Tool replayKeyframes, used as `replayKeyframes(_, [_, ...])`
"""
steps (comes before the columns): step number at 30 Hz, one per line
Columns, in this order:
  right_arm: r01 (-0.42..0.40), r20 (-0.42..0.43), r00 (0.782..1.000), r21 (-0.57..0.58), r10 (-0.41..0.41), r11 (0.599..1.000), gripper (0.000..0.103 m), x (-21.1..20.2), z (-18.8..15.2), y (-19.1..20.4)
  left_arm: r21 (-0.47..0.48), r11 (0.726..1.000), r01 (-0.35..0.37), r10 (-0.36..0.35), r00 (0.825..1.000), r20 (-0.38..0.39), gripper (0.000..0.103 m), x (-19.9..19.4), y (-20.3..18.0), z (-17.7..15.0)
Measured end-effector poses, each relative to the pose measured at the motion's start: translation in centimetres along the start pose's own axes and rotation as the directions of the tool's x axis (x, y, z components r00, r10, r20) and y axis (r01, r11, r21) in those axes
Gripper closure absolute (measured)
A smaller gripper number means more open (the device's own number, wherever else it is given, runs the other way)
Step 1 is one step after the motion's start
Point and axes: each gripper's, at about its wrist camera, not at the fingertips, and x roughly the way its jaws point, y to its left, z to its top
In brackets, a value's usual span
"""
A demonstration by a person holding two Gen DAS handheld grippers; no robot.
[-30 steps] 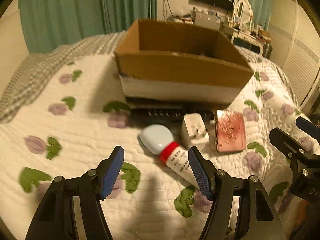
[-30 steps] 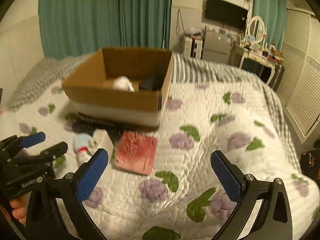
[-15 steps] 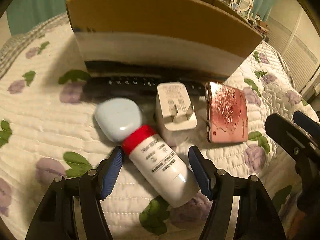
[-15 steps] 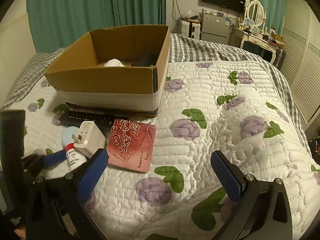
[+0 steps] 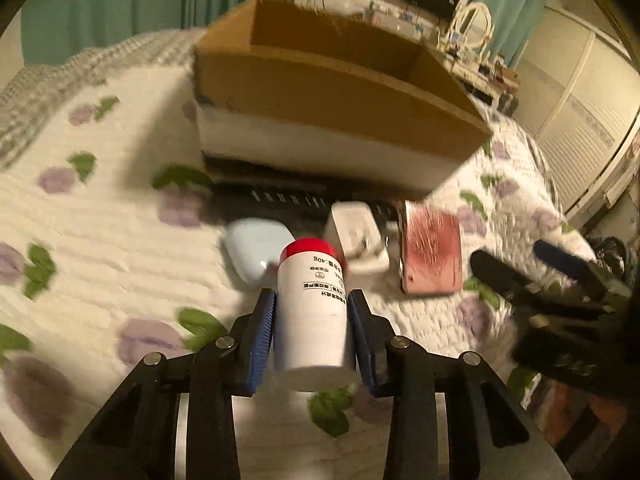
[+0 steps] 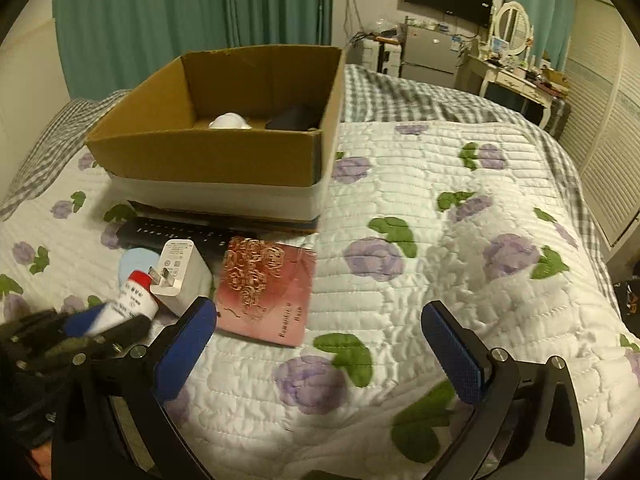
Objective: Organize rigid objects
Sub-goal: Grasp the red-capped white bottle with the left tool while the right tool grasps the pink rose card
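Note:
My left gripper point(image 5: 311, 316) is shut on a white bottle with a red cap point(image 5: 310, 304) and holds it a little above the quilt; the bottle also shows in the right wrist view point(image 6: 134, 298). An open cardboard box point(image 5: 332, 92) stands just beyond, and in the right wrist view point(image 6: 224, 152) it holds a white object point(image 6: 229, 121) and a dark one point(image 6: 294, 118). A pale blue case point(image 5: 258, 250), a white charger point(image 5: 356, 240), a pink rose-patterned box point(image 6: 266, 290) and a black remote point(image 6: 176, 232) lie in front of it. My right gripper point(image 6: 318, 344) is open and empty.
The flowered quilt point(image 6: 460, 264) spreads wide to the right of the box. A grey checked blanket point(image 6: 420, 96) lies behind. A dresser with a mirror point(image 6: 514, 52) and a louvred wardrobe point(image 6: 600, 128) stand at the far right.
My left gripper has closed on the white bottle and lifted it off the quilt, turning it cap-forward. My right gripper has stayed open, shifting only slightly.

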Motion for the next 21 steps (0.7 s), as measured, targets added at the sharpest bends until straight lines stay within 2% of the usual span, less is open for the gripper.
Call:
replayKeyframes(3, [-0.015, -0.028, 1.0, -0.007, 0.015, 1.0, 0.0, 1.2, 0.7, 0.9, 0.034, 0.995, -0.09, 0.088, 0.994, 0.068, 0.066, -0.9, 0.6, 0.8])
replayKeyframes(7, [-0.018, -0.068, 0.998, 0.009, 0.018, 1.0, 0.001, 3.5, 1.1, 2.2, 0.054, 0.985, -0.162, 0.158, 0.984, 0.078, 0.066, 0.1, 1.0, 1.3])
replayKeyframes(14, [-0.019, -0.136, 0.99, 0.026, 0.023, 0.999, 0.009, 6.9, 1.0, 3.0, 0.05, 0.99, -0.133, 0.131, 0.99, 0.051, 0.066, 1.5, 1.3, 1.3])
replayKeyframes(16, [-0.035, -0.144, 0.989, 0.042, 0.041, 0.999, 0.028, 7.2, 1.0, 2.8, 0.046, 0.991, -0.124, 0.122, 0.991, 0.048, 0.066, 1.5, 1.1, 1.2])
replayKeyframes(17, [-0.052, -0.141, 0.988, 0.044, 0.058, 0.998, 0.031, 7.2, 1.1, 2.8, 0.042, 0.992, -0.117, 0.115, 0.992, 0.048, 0.066, 1.4, 1.2, 1.2])
replayKeyframes(21, [-0.074, -0.131, 0.988, 0.026, 0.077, 0.997, 0.032, 6.4, 0.9, 2.9, 0.005, 0.996, -0.084, 0.084, 0.996, 0.043, 0.067, 0.7, 1.6, 1.1])
